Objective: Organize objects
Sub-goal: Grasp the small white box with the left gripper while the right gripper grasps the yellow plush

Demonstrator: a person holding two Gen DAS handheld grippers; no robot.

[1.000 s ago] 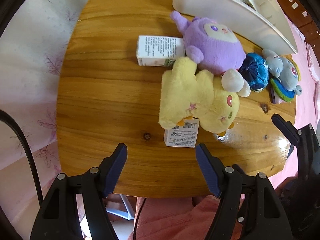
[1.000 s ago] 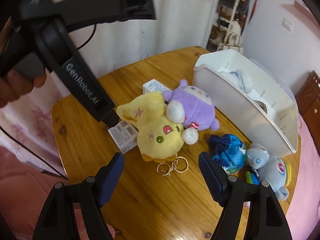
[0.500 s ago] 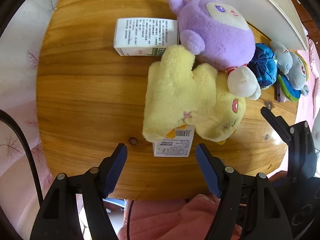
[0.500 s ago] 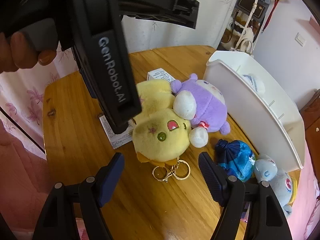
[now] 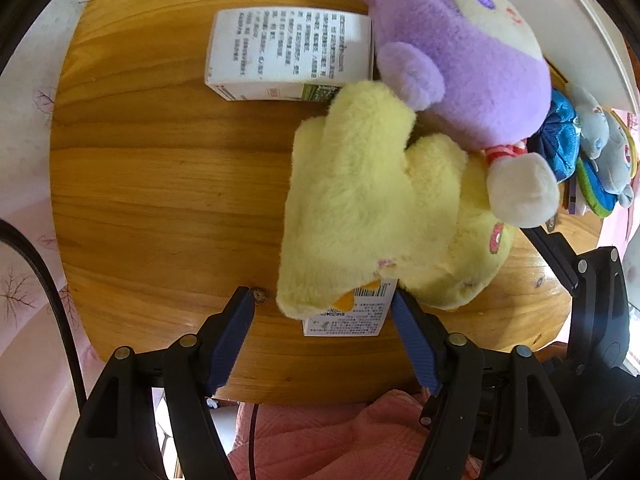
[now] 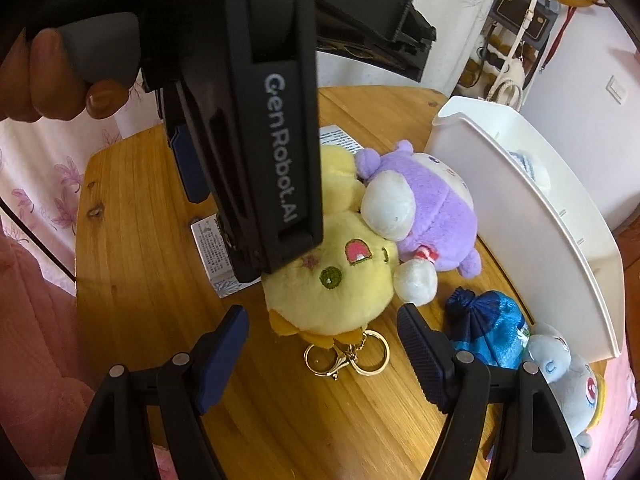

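- The left gripper has dropped much closer to the table over the last second; a second ago the toys sat well ahead of it, and now its blue pads straddle the near end of the yellow plush and the small barcode box tucked under it.
- Its jaws are spread wide, with nothing between them pinched yet (the right pad sits just beside the box's edge; contact there cannot be told).
- From the right wrist view, the left tool's black body fills the upper frame, its tip down against the yellow plush.
- The right gripper has also moved in: its open pads now frame the plush's lower end and the gold keyring, without touching either.
- The purple plush leans on the yellow one, a larger printed box lies beyond, and the blue pouch and grey plush lie beside the white bin.
- Judgement: the approach looks finished and a grasp of the yellow plush is the next step, for transfer to the bin. Closing low risks catching the box too.
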